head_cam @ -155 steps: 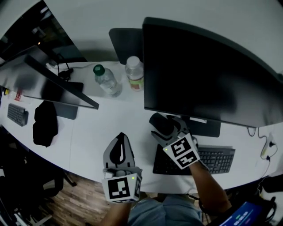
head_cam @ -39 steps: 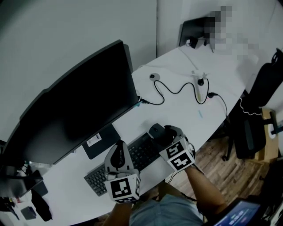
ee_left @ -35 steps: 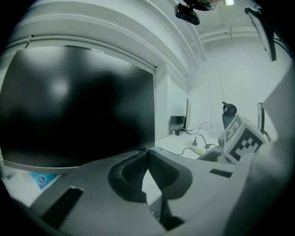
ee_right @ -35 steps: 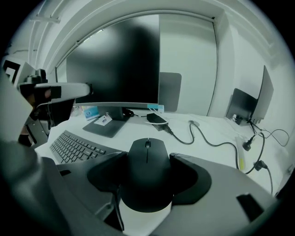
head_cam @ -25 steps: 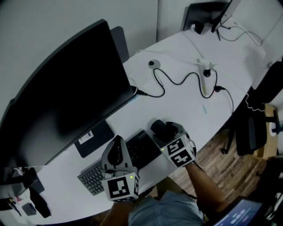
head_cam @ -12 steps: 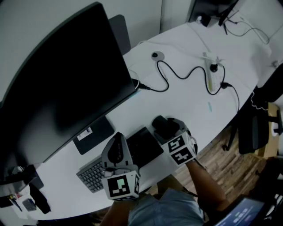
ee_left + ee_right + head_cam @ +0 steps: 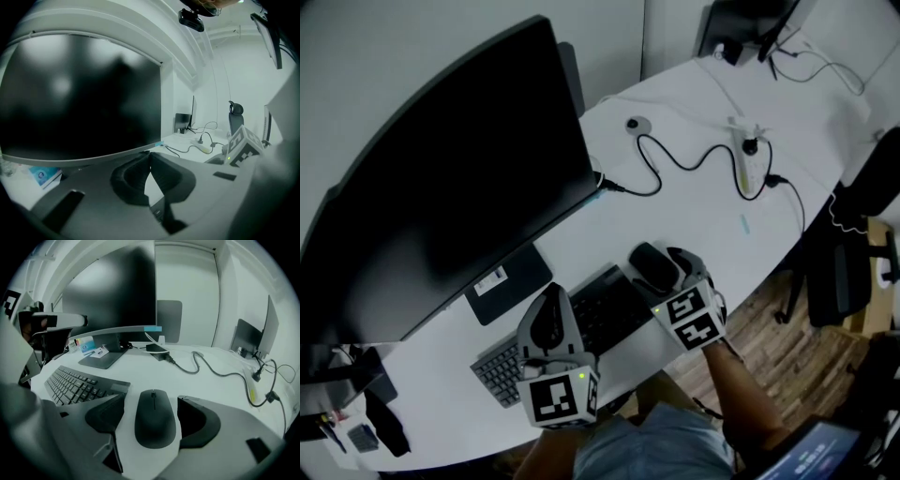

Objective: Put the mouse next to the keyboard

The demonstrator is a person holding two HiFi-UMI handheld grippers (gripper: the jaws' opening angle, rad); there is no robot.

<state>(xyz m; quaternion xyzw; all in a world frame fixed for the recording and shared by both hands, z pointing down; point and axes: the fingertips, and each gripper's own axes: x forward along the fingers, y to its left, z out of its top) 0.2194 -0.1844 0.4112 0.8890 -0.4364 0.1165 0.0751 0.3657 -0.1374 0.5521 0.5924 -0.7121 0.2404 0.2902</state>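
The black mouse (image 7: 154,425) lies flat on the white table (image 7: 694,225), just off the right end of the black keyboard (image 7: 614,305). My right gripper (image 7: 153,411) straddles the mouse and its jaws are opening. A strip of table shows on each side between the pads and the mouse. In the head view the mouse (image 7: 647,266) sits in front of that gripper's marker cube. My left gripper (image 7: 551,317) hovers over the middle of the keyboard with its tips together and nothing in them. In the right gripper view the keyboard (image 7: 75,383) is at the left.
A large dark monitor (image 7: 459,187) on a flat stand (image 7: 508,283) rises behind the keyboard. A cable (image 7: 675,159) and a power strip (image 7: 748,171) lie on the table to the far right. The table's front edge curves just behind my grippers, with wooden floor (image 7: 769,347) below.
The right gripper's jaws have spread away from the mouse, which now rests on the table by the keyboard's right end. The left gripper has stayed over the keyboard.
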